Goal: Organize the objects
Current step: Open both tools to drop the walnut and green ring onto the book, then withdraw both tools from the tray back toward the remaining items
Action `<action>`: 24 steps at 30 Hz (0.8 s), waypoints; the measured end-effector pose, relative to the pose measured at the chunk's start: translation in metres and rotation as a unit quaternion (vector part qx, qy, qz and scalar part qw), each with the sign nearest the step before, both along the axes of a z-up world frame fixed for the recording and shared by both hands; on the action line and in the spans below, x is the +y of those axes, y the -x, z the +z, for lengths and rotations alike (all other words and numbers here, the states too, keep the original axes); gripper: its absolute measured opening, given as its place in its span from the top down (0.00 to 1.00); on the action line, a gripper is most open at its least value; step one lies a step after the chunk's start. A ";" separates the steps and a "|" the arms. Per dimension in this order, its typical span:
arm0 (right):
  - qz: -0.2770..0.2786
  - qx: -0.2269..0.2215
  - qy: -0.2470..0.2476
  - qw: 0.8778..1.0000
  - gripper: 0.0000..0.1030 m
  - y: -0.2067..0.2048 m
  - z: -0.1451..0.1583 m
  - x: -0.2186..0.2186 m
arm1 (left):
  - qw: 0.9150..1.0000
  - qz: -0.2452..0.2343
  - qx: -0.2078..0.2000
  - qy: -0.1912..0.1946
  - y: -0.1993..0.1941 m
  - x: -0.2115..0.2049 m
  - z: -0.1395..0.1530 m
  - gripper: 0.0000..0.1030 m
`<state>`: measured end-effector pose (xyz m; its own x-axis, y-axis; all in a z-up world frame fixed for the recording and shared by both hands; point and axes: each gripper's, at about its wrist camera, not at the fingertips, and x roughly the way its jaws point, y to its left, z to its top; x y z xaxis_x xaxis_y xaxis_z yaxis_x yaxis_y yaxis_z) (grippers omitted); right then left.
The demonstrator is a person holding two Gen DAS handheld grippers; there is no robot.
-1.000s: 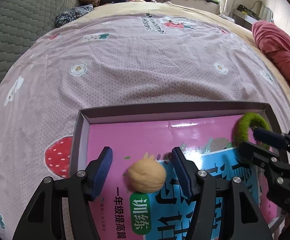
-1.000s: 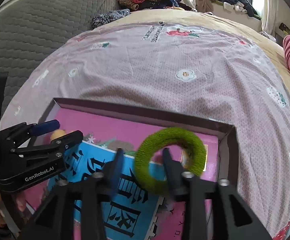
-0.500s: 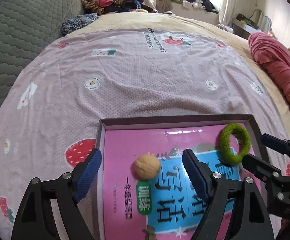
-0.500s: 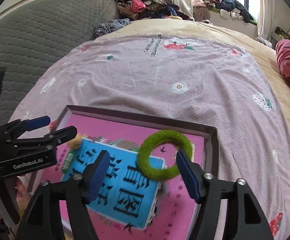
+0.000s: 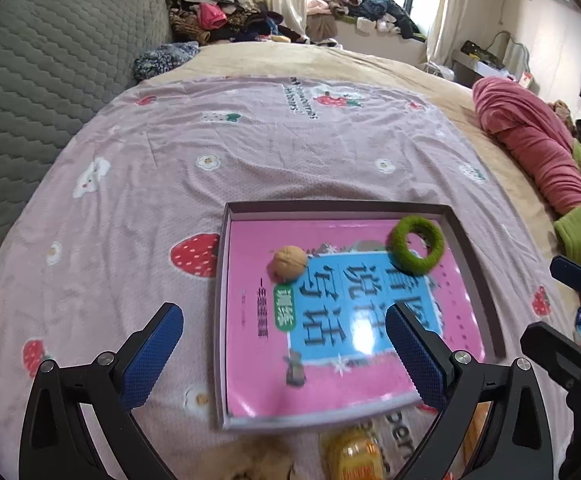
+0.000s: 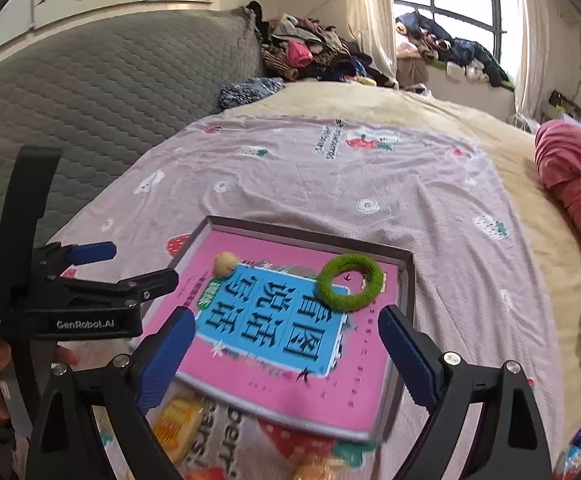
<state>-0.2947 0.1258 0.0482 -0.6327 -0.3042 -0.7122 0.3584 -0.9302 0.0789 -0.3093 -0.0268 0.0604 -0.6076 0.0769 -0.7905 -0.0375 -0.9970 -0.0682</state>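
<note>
On my left side, the left gripper (image 5: 284, 354) hangs above the near-left corner of the shallow box (image 5: 221, 312), its blue pads spreading wider with nothing between them; I judge the walnut (image 5: 289, 262) has been set down, since it sits free on the pink book (image 5: 330, 320) that fills the box, near the far-left part of the cover. Moving across, the book lies flat inside the box walls, and the green ring (image 5: 416, 244) rests on it toward the far-right corner, well apart from the walnut. On the right, the right gripper (image 6: 286, 344) also hovers over the near edge of the box, jaws opening and empty, the ring lying loose beyond its fingertips. To do this step well, I want both tools clear of the box rim, so neither pad catches the wall and tips it on the soft strawberry-print blanket (image 5: 250, 152). The walnut is round and could roll on the glossy cover, so I should avoid bumping the box. Near the bottom of both views I see blurred yellow packets (image 6: 178, 426) on the blanket; those look like the next items to gather, though I cannot tell what they are.
</note>
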 end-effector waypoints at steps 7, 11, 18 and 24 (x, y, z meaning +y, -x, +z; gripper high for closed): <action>0.015 0.014 -0.001 1.000 0.09 -0.053 0.021 -0.002 | 0.999 -0.009 0.026 0.024 -0.050 0.005 0.027 0.02; 0.024 0.018 -0.002 1.000 0.09 -0.083 0.032 -0.004 | 0.999 -0.013 0.023 0.022 -0.076 0.003 0.035 0.02; 0.035 0.021 -0.010 0.999 0.09 -0.125 0.041 -0.013 | 1.000 -0.014 0.017 0.018 -0.118 -0.005 0.041 0.02; 0.033 0.017 0.001 0.999 0.07 -0.153 0.035 -0.013 | 0.999 -0.013 0.026 0.016 -0.152 -0.012 0.043 0.02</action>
<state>-0.1415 0.1132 0.0828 -0.6347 -0.3474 -0.6903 0.4206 -0.9047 0.0686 -0.1569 -0.0386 0.1032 -0.6454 0.0680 -0.7609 -0.0664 -0.9973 -0.0328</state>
